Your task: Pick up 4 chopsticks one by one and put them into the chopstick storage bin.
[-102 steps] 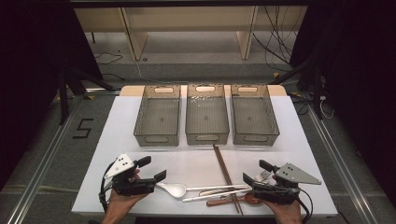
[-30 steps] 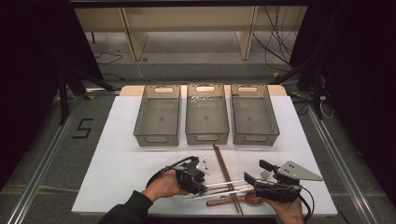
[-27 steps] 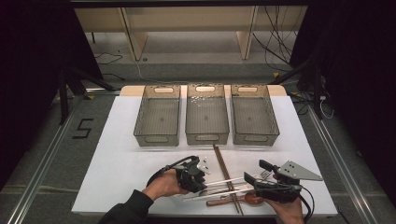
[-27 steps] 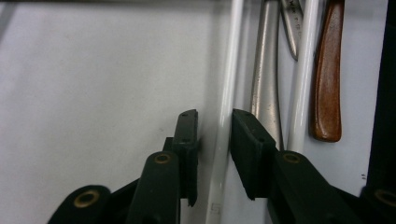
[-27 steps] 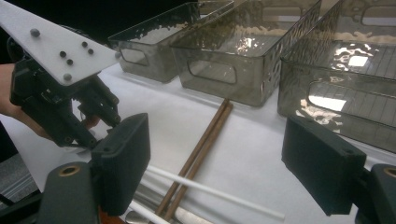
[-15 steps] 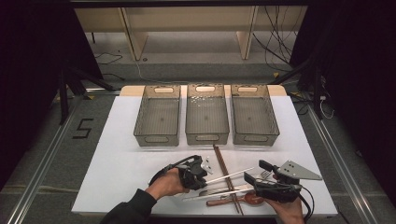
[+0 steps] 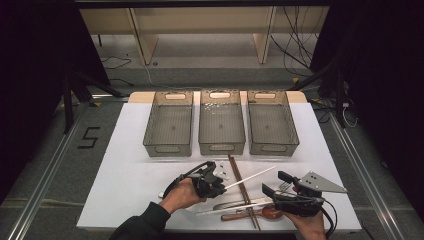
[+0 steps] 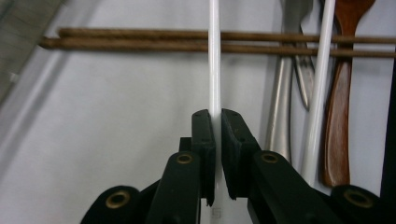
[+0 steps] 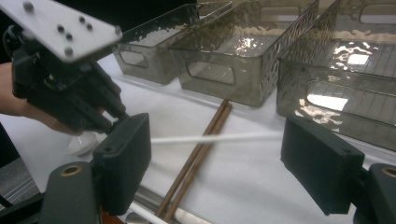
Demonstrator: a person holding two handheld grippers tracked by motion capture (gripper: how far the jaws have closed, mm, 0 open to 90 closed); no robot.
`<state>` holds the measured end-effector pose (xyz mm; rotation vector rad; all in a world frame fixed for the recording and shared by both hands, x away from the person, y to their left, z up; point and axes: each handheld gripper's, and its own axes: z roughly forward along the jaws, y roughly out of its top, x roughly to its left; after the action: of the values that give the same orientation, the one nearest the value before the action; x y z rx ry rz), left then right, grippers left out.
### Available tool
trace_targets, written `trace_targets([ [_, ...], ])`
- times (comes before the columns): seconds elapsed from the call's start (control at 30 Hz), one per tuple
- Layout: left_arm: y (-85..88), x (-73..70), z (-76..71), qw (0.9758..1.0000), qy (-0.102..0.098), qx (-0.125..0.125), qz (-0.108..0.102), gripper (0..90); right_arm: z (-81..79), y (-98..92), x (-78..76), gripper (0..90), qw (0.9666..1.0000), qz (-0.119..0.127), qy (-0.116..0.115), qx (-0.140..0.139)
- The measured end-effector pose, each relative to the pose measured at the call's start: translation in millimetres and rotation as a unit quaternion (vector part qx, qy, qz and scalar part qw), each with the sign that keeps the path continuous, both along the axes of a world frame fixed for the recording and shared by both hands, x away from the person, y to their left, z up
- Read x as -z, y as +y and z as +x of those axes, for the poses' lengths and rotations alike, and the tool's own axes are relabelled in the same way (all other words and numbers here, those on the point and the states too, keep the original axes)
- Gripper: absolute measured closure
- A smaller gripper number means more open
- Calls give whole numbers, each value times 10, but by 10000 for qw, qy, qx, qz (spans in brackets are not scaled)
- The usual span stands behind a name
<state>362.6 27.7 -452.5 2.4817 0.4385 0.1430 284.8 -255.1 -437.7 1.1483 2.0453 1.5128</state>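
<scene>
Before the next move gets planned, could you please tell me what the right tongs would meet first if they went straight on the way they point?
Probably the white chopstick held by the left tongs, crossing between the right tongs' open jaws; depth is unclear. Behind it lie the wooden chopsticks.

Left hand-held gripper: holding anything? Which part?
Yes. The left hand-held gripper is shut on a white chopstick, pinched near one end; the rest sticks out past the jaws. Right hand-held gripper is open, holding nothing.

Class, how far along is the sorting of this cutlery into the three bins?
Done: nothing; the three smoky clear plastic bins hold no cutlery. In hand: the left gripper is shut on one white chopstick. Left: the brown wooden chopsticks and the rest; the right gripper is open.
</scene>
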Motion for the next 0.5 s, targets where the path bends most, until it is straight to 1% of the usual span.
trace_targets([
  [0.07,20,-51,10,9998,-83,-80,-129,843,-1,0,-2,251,10000,21,-12,2],
  [0.13,42,-92,25,9997,-137,-122,-170,843,-2,0,-2,251,10000,23,-16,1],
  [0.17,57,-106,32,9994,-182,-186,-231,843,-2,1,-2,251,10000,28,-23,-1],
  [0.27,117,-154,64,9984,-206,-355,-395,843,-6,1,-4,251,10000,25,-36,-1],
  [0.33,162,-196,85,9978,-187,-409,-487,843,-7,1,-5,251,10000,28,-41,-6],
  [0.4,206,-234,104,9969,-220,-488,-575,843,-8,1,-6,251,10000,27,-50,-6],
  [0.43,233,-255,116,9968,-234,-509,-578,843,-8,1,-6,251,10000,27,-50,-6],
  [0.5,283,-286,136,9956,-232,-617,-660,843,-9,1,-6,251,10000,30,-56,-9],
])
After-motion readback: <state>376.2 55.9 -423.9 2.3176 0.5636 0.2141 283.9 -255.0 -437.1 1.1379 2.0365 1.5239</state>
